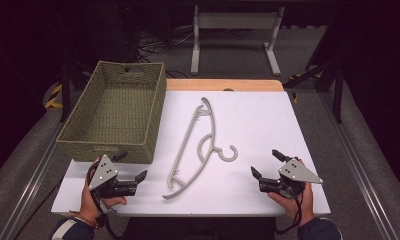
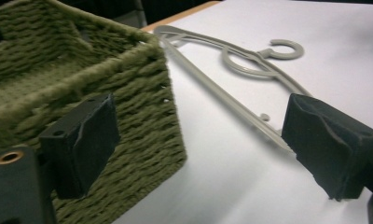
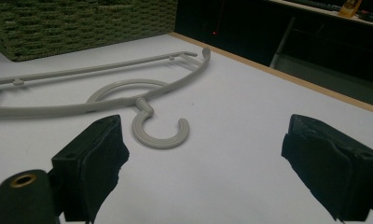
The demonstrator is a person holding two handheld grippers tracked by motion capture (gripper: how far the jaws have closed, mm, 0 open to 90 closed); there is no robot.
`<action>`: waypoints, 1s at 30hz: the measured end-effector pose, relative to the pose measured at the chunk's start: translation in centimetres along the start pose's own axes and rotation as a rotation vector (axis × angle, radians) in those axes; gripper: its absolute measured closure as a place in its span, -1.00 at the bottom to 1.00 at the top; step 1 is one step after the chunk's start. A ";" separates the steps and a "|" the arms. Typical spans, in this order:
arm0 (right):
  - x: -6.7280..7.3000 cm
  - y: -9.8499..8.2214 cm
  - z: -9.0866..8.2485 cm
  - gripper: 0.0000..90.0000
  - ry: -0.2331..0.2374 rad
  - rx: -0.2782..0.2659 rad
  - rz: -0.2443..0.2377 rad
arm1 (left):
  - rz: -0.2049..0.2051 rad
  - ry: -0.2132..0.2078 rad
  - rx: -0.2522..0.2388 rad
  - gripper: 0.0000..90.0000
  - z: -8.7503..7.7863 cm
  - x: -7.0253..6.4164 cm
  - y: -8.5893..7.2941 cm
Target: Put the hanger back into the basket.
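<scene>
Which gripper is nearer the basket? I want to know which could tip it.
Left. The left gripper sits right by the basket's near corner; the right gripper is across the hanger.

the grey plastic clothes hanger (image 1: 198,145) lay mid-counter (image 1: 268,125), just right of the green woven basket (image 1: 115,112), between the left gripper (image 1: 134,167) and right gripper (image 1: 266,164).
</scene>
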State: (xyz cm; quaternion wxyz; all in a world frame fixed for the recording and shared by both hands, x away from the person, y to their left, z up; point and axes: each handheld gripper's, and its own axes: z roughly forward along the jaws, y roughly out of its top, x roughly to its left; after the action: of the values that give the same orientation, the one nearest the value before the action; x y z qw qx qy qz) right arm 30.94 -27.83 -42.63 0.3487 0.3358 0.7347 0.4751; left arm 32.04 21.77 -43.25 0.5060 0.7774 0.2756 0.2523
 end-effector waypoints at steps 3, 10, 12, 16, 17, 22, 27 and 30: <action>-0.1 0.0 -0.1 -0.72 -0.005 0.003 0.001 | -0.001 -0.009 0.016 -0.70 0.2 -0.1 0.1; -0.1 0.2 0.1 -0.72 -0.013 0.010 -0.004 | 0.020 -0.047 0.036 -0.70 0.9 -1.2 0.4; 0.0 0.1 0.2 -0.71 -0.017 0.022 -0.005 | 0.034 -0.073 0.052 -0.69 1.5 -2.0 0.9; 0.0 -0.1 0.2 -0.69 -0.017 0.030 -0.018 | 0.038 -0.125 0.090 -0.60 2.5 -2.9 1.5; 0.0 -0.1 0.2 -0.68 -0.018 0.031 -0.018 | 0.044 -0.132 0.117 -0.56 3.0 -3.4 1.8; -0.1 -0.2 0.3 -0.68 -0.024 0.039 -0.015 | 0.034 -0.183 0.194 -0.56 5.0 -4.6 2.7; -0.1 -0.3 0.4 -0.68 -0.022 0.050 -0.016 | 0.039 -0.234 0.255 -0.55 7.0 -5.5 3.4; -0.1 -0.3 0.4 -0.68 -0.022 0.056 -0.017 | 0.046 -0.263 0.302 -0.47 8.5 -5.8 3.6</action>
State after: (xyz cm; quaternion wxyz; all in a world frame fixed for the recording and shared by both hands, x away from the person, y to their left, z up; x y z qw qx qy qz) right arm 31.28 -27.79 -43.01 0.3511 0.3445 0.7467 0.4478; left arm 34.20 11.10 -43.62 0.4095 0.8768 0.2240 0.1157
